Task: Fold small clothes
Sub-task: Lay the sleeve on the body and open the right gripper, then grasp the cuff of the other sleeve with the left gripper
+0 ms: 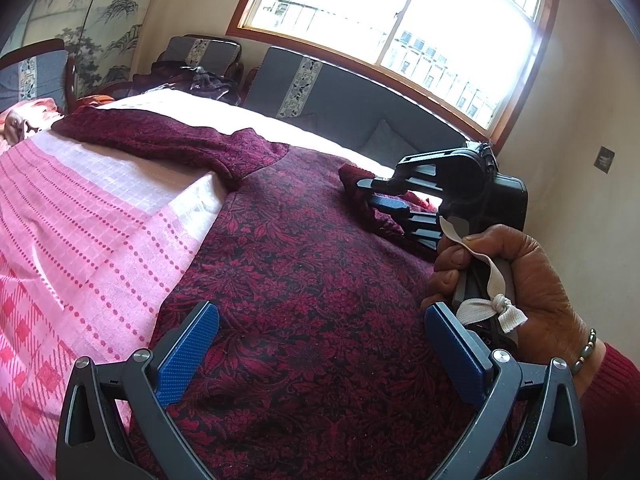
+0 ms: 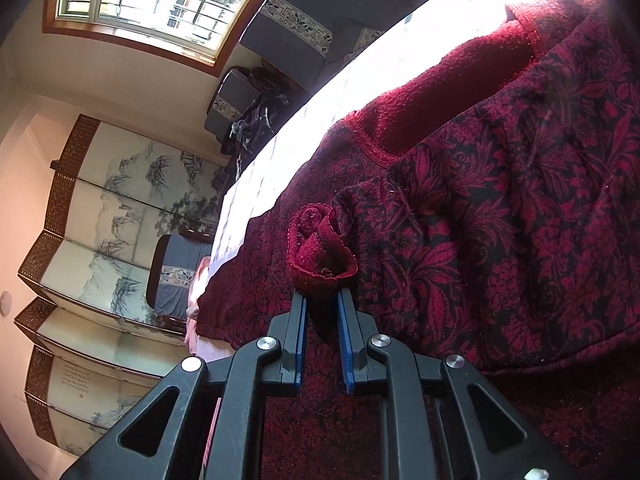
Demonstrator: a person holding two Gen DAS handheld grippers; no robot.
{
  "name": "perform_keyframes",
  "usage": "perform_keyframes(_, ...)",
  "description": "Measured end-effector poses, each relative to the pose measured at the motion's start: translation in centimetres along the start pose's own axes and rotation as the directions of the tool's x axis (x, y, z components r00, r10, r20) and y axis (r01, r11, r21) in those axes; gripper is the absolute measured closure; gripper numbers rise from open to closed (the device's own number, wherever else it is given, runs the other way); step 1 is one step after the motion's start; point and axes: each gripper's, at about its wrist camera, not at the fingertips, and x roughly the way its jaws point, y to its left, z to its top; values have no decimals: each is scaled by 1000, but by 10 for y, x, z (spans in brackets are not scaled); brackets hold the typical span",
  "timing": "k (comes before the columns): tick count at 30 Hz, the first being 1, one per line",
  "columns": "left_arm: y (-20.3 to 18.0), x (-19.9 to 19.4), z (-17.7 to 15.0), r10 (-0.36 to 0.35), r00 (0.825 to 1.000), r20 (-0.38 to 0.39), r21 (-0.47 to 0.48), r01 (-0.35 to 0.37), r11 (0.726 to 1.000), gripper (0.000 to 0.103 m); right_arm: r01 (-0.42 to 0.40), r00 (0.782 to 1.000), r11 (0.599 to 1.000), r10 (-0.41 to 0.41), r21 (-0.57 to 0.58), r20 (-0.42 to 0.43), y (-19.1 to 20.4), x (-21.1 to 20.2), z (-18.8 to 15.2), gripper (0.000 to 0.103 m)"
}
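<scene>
The right gripper [image 2: 323, 300] is seen narrowly parted around a rolled sleeve cuff [image 2: 320, 250] of the floral maroon garment [image 1: 312, 280] spread on the pink checked bedcover [image 1: 80, 220]; the left gripper [image 1: 320, 352] is held wide, empty, above it.

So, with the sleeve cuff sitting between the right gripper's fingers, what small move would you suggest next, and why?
Probably open the right gripper a little further and draw it back. The rolled cuff already lies on the garment's patterned body, and the pads look barely closed on it. The left gripper hangs open above the cloth, holding nothing.
</scene>
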Motion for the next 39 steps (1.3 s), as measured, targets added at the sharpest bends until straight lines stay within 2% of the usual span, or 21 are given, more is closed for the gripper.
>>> perform_keyframes(5,0,0,0,0,1000,0,0,0,1000,1,4,1000,1000,-4,18,-29,-4,9,0,82)
perform_keyframes(8,3,0,1,8,1000,1,-9,-8,1000,1,-6,999,1000,7,23,-43,-7,15,-1,76)
perform_keyframes(12,7,3,1,23,1000,-12,-38,-24,999,1,-41,999,999,41,11,-35,-1,12,-2,58)
perform_keyframes(14,10,5,2,28,999,-21,-57,-29,998,1,-83,996,996,84,24,-7,0,2,-6,50)
perform_keyframes(17,15,7,2,33,999,-31,-74,-35,997,1,-154,986,988,153,13,59,1,-27,-18,49)
perform_keyframes(19,16,8,3,23,999,-36,-75,-26,997,1,-173,981,985,173,-6,92,2,-48,-30,49)
perform_keyframes(21,16,6,6,9,999,-37,-65,-12,998,1,-150,982,987,156,-59,109,5,-70,-45,49)
perform_keyframes(24,20,-13,19,4,1000,16,-42,-3,999,1,-23,991,983,47,-184,127,10,-101,-70,49)
perform_keyframes(27,34,-32,47,26,997,74,-4,-25,1000,1,84,987,960,-43,-267,156,2,-128,-92,49)
perform_keyframes(31,77,-35,96,56,996,67,11,-57,998,1,123,982,960,-81,-250,170,-22,-145,-105,49)
perform_keyframes(34,129,-16,134,72,996,-42,-20,-73,997,1,118,983,970,-84,-214,163,-38,-146,-111,48)
perform_keyframes(37,192,5,162,136,984,-116,-109,-149,983,1,116,985,973,-87,-201,148,-45,-141,-119,48)
perform_keyframes(39,238,20,177,97,977,-188,-209,-136,968,4,128,984,969,-98,-213,146,-43,-138,-122,48)
